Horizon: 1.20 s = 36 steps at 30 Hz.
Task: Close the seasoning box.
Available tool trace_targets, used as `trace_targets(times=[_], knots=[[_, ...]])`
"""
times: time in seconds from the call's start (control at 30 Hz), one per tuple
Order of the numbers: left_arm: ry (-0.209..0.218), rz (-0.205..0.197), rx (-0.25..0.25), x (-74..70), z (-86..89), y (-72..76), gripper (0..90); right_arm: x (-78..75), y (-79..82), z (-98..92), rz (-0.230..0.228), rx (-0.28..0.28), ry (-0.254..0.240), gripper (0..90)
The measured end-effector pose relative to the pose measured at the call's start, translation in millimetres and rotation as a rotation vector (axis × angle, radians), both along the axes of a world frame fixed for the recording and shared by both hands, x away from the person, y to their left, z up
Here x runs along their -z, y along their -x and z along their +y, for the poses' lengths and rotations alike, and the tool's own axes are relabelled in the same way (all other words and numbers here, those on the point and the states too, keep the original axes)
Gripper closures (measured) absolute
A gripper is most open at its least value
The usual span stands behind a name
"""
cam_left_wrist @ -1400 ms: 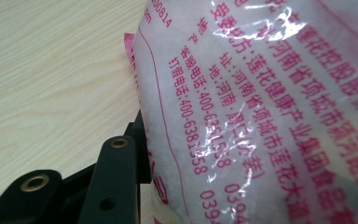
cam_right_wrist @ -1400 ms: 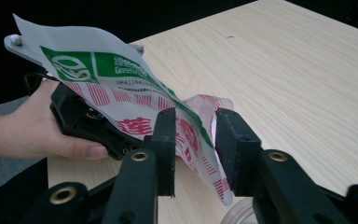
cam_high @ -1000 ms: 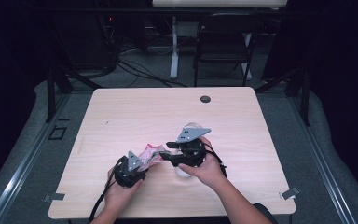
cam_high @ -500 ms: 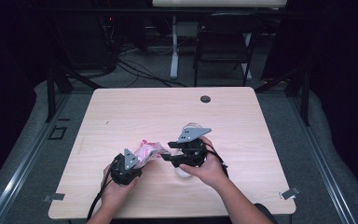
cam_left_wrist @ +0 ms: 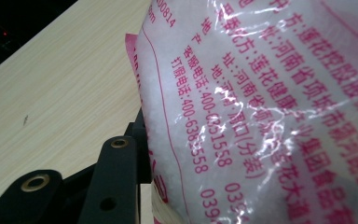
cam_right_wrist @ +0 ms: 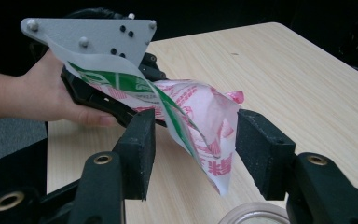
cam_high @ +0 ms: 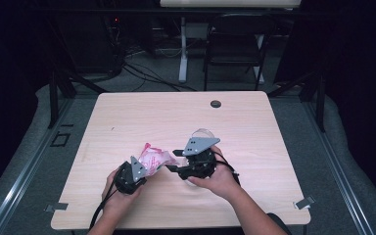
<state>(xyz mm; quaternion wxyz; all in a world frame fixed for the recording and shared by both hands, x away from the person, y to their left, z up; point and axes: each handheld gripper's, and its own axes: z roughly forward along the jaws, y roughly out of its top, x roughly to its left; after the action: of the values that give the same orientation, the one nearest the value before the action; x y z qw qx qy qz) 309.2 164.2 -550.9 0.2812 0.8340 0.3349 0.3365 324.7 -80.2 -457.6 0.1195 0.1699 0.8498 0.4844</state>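
A clear plastic bag (cam_high: 154,157) of white granules with pink print hangs just above the table (cam_high: 127,117), near its front. My left gripper (cam_high: 144,169) is shut on the bag's lower end. In the left gripper view, the bag (cam_left_wrist: 261,116) presses against the one visible finger (cam_left_wrist: 116,177). From the right, my right gripper (cam_high: 172,165) reaches toward it. In the right gripper view, my right gripper (cam_right_wrist: 191,140) has just been opening its jaws, and the bag's free corner (cam_right_wrist: 200,112) hangs between them unpressed. The left gripper (cam_right_wrist: 135,100) and its hand hold the bag behind.
A clear round rim (cam_right_wrist: 256,217) lies on the table under my right gripper. Another transparent round piece (cam_high: 203,133) sits just behind the right hand. A dark cable hole (cam_high: 216,104) marks the far table edge. A chair (cam_high: 237,49) stands beyond it.
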Motion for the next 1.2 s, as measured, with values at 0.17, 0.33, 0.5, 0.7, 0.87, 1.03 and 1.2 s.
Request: trace_targets(times=[0.17,0.33,0.5,0.7,0.87,1.03,1.2], knots=[[-0.033,-0.02,0.01,-0.6,-2.6,1.9,60.4,0.4,3.1,3.2,-0.018,-0.034,0.011,47.0],[-0.038,-0.019,0.021,0.7,-4.7,2.6,60.4,0.9,7.1,7.2,-0.035,-0.066,0.021,46.9],[-0.039,-0.006,0.041,0.8,-7.0,3.8,60.4,3.4,9.1,11.3,-0.041,-0.08,0.038,47.0],[-0.028,-0.014,0.052,0.2,-8.8,5.2,60.4,6.9,9.6,14.8,-0.031,-0.099,0.053,50.0],[-0.027,-0.012,0.061,-1.2,-9.1,6.5,60.4,9.5,9.9,17.4,-0.022,-0.095,0.071,53.6],[-0.027,-0.012,0.063,-1.0,-9.8,6.9,60.4,12.2,9.3,18.7,-0.014,-0.084,0.078,58.9],[-0.029,-0.011,0.068,-1.0,-10.2,7.2,60.4,14.6,6.7,18.3,0.008,-0.078,0.08,63.7]])
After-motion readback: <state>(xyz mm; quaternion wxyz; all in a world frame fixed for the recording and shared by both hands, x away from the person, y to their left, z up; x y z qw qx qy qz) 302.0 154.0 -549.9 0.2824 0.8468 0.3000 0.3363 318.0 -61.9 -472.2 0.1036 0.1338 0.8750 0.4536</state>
